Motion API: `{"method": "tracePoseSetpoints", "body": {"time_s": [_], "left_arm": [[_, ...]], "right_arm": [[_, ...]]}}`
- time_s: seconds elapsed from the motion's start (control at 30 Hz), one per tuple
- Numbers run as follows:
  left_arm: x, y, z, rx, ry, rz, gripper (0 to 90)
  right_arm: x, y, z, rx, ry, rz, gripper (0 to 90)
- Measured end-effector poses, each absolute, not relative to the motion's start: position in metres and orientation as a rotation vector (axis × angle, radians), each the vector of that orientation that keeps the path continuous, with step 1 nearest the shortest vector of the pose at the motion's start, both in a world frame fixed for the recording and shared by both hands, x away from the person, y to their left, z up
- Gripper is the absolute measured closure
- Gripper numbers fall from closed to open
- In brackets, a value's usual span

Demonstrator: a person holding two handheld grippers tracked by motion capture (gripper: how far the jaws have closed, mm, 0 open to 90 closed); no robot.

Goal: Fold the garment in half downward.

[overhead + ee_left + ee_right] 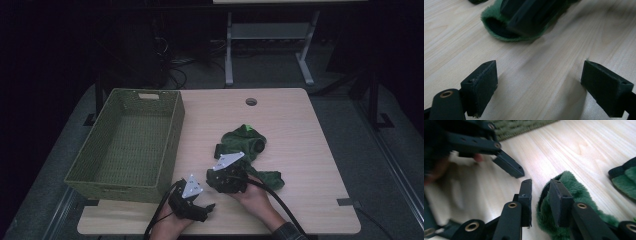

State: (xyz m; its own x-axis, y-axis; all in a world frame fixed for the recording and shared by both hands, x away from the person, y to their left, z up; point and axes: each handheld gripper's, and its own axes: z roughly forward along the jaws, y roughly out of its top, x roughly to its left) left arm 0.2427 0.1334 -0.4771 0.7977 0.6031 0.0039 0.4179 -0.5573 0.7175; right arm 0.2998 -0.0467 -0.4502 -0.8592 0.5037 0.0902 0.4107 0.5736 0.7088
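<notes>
- The room is dark, and a light wood table (300, 135) stands in the middle of it.
- A fuzzy green cloth (245, 145) lies bunched on the table, right of the middle.
- The right gripper (540, 202) sits at the cloth's near edge. Its jaws are a little apart with a green fold between them, but the pads do not seem to squeeze it yet.
- The left gripper (539, 87) waits just beside it over bare wood, jaws spread wide and holding nothing, likely ready to help.
- A green basket (127, 145) sits on the left, probably where the cloth should go.
</notes>
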Motion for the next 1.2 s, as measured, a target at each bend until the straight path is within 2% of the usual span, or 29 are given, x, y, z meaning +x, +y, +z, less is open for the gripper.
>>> {"method": "tracePoseSetpoints", "body": {"time_s": [0.17, 0.33, 0.4, 0.63, 0.8, 1.2], "left_arm": [[0.243, 0.133, -0.477, 2.239, 0.753, 0.320, 13.2], [0.243, 0.133, -0.477, 2.242, 0.750, 0.322, 13.2], [0.243, 0.133, -0.477, 2.241, 0.750, 0.322, 13.2], [0.243, 0.133, -0.477, 2.241, 0.750, 0.324, 13.2], [0.243, 0.133, -0.477, 2.240, 0.749, 0.323, 13.2], [0.243, 0.133, -0.477, 2.245, 0.747, 0.323, 13.2]], "right_arm": [[0.305, -0.040, -0.464, 0.785, 2.651, 1.076, 69.7], [0.298, -0.035, -0.467, 0.734, 2.610, 1.022, 84.2], [0.295, -0.034, -0.466, 0.729, 2.637, 1.030, 86.2], [0.291, -0.053, -0.460, 0.789, 2.760, 1.236, 86.1], [0.284, -0.075, -0.437, 0.806, 2.655, 1.396, 85.6], [0.290, -0.146, -0.415, 0.958, 2.443, 1.491, 84.1]]}}
